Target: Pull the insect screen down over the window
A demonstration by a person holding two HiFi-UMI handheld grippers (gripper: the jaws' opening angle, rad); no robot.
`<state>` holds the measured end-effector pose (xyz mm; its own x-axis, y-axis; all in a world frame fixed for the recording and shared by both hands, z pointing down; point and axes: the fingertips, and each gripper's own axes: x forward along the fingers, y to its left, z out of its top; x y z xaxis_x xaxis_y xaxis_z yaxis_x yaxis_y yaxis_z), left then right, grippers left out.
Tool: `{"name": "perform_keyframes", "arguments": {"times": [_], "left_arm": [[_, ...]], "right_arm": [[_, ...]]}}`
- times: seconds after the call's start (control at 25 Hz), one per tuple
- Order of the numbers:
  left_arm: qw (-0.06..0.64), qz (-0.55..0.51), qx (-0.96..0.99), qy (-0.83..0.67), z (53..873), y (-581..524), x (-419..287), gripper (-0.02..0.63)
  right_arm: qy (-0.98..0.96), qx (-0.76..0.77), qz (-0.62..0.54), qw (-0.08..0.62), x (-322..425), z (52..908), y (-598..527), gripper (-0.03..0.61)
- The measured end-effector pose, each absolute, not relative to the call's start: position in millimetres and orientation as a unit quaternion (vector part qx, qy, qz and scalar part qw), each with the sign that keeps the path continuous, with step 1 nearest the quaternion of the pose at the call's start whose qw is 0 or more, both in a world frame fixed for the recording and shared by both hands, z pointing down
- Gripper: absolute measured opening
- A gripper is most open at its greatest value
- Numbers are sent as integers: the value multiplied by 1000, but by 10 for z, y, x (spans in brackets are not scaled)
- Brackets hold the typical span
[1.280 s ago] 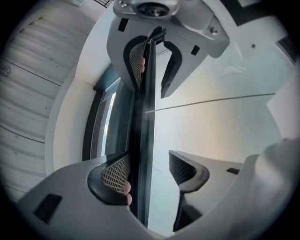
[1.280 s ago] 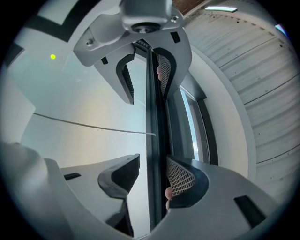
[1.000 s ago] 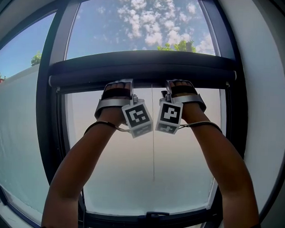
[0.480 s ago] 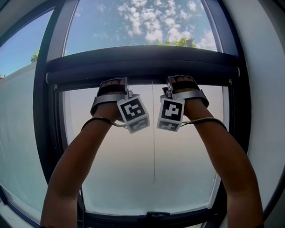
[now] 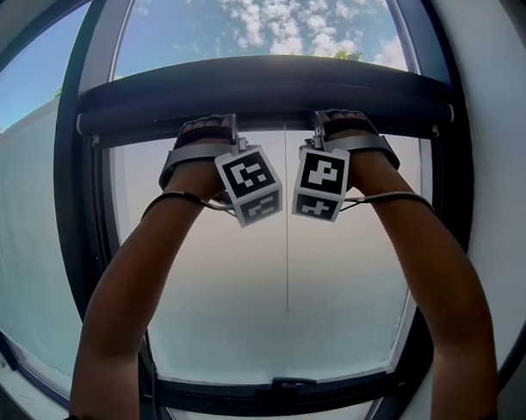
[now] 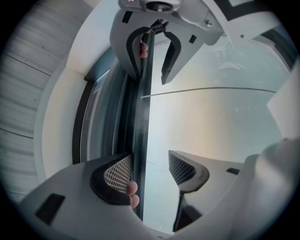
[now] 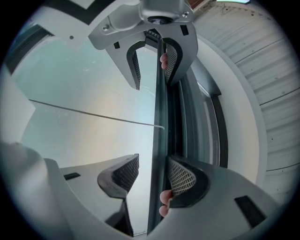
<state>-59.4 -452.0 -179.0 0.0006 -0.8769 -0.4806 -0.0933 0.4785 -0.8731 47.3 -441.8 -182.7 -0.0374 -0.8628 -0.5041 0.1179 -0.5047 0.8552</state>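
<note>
Jaws are spread wide on both sides, nothing clamped yet. Your left gripper [image 6: 150,171] and right gripper [image 7: 154,176] each straddle the thin lower lip of the screen bar [image 5: 267,89], which runs straight through both gaps. On each one the lip sits hard up beside one pad with daylight to the other; can't swear it's touching.

The bar's long axis goes crosswise through the jaws, side to side over the window, and most of the frosted pane [image 5: 242,316] lies below them. So I'd say the pull is straight down. Both hands are equally near, so keep them even or it could skew in the frame [image 5: 83,242].

The bar looks like smooth dark plastic or metal, rounded on top, with a flat, thin lip. The pads are gridded and rubbery. A thin pull cord [image 5: 287,249] dangles between your two grippers.
</note>
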Motion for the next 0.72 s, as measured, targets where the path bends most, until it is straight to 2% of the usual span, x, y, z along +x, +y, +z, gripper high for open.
{"name": "perform_keyframes", "arguments": {"times": [0.36, 0.72], "left_arm": [[565, -345, -452, 599, -1579, -4477, -569, 242], [572, -361, -439, 592, -1352, -4491, -626, 242]], "right_arm": [[-337, 571, -641, 387, 458, -1667, -4388, 170], [-359, 560, -635, 393, 401, -1438, -4385, 170]]}}
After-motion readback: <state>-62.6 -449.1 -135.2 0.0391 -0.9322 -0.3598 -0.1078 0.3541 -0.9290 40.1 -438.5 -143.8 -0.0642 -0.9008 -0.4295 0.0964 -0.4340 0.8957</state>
